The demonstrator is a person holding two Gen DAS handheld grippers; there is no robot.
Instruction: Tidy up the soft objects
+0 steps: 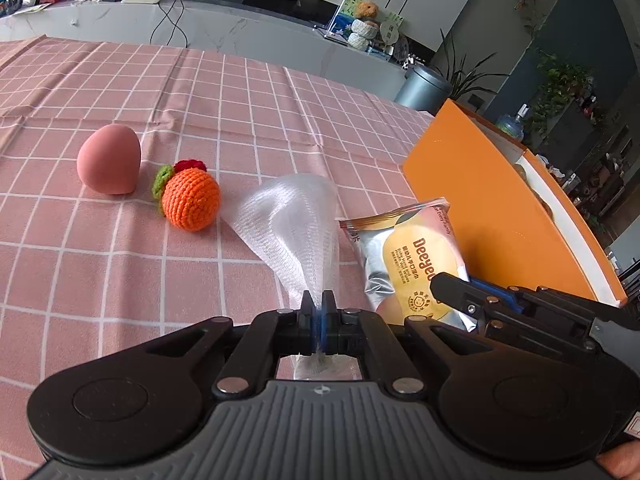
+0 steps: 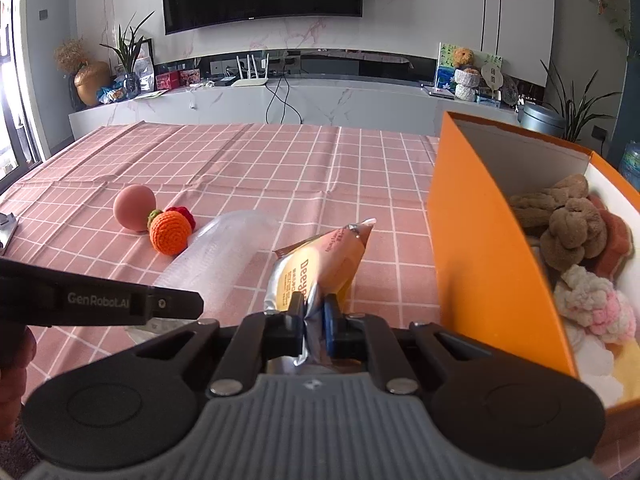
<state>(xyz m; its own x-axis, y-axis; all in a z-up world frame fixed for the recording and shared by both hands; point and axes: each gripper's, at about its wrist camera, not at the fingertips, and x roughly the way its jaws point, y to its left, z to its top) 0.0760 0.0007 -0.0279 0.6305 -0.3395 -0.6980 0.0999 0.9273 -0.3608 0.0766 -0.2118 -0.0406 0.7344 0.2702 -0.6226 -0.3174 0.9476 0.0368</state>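
Note:
My left gripper [image 1: 318,300] is shut on the near end of a clear bubble-wrap bag [image 1: 292,220], which fans out over the pink checked cloth. My right gripper [image 2: 314,306] is shut on the bottom edge of a silver and yellow wet-wipes pack [image 2: 320,256], held tilted above the cloth. The same pack [image 1: 408,256] shows in the left wrist view beside the bag, and the bag [image 2: 216,252] lies left of the pack in the right wrist view. A crocheted orange [image 1: 190,198] [image 2: 170,234] and a pink egg-shaped sponge [image 1: 110,160] [image 2: 134,208] sit further left.
An open orange box [image 2: 480,240] [image 1: 480,208] stands at the right, holding several plush knotted toys [image 2: 572,224]. The pink checked tablecloth [image 2: 280,168] covers the table. Beyond its far edge run a white counter and a wall television.

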